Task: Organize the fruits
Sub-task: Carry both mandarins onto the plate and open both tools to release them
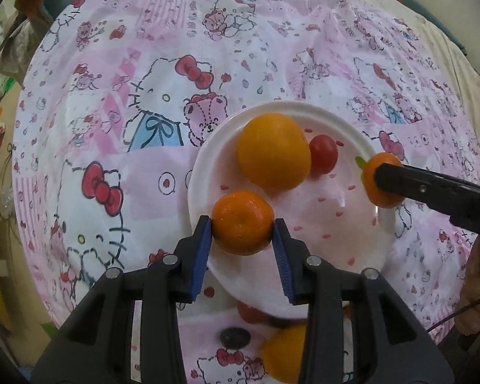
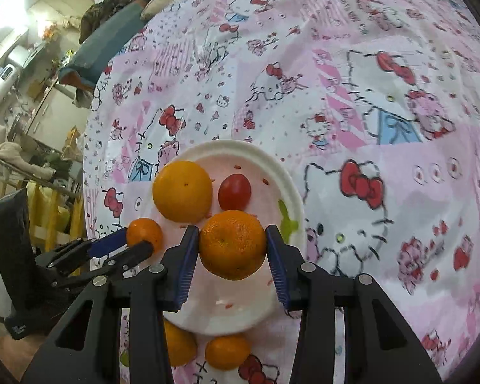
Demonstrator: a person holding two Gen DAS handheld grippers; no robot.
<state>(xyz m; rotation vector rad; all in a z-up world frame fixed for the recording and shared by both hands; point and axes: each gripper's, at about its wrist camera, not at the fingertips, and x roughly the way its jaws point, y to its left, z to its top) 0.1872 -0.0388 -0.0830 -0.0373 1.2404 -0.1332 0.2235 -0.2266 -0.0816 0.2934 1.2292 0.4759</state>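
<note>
A white plate [image 1: 208, 147] [image 2: 256, 153] on the pink cartoon-print cloth carries a large orange [image 1: 273, 150] [image 2: 182, 190] and a cherry tomato [image 1: 324, 153] [image 2: 234, 192]. My left gripper [image 1: 243, 224] [image 2: 137, 240] is shut on a small mandarin [image 1: 243, 211] [image 2: 144, 232] over the plate's near-left rim. My right gripper [image 2: 232, 233] [image 1: 382, 180] is shut on a bigger mandarin [image 2: 233, 249] [image 1: 384, 163], held above the plate's right side. Both fruits hang clear of the plate.
Loose fruit lies on the cloth just below the plate: an orange [image 2: 179, 342] [image 1: 284, 355], a small mandarin [image 2: 228, 352] and a tomato [image 1: 249, 313], partly hidden by my fingers. Room clutter [image 2: 32, 128] stands beyond the cloth's left edge.
</note>
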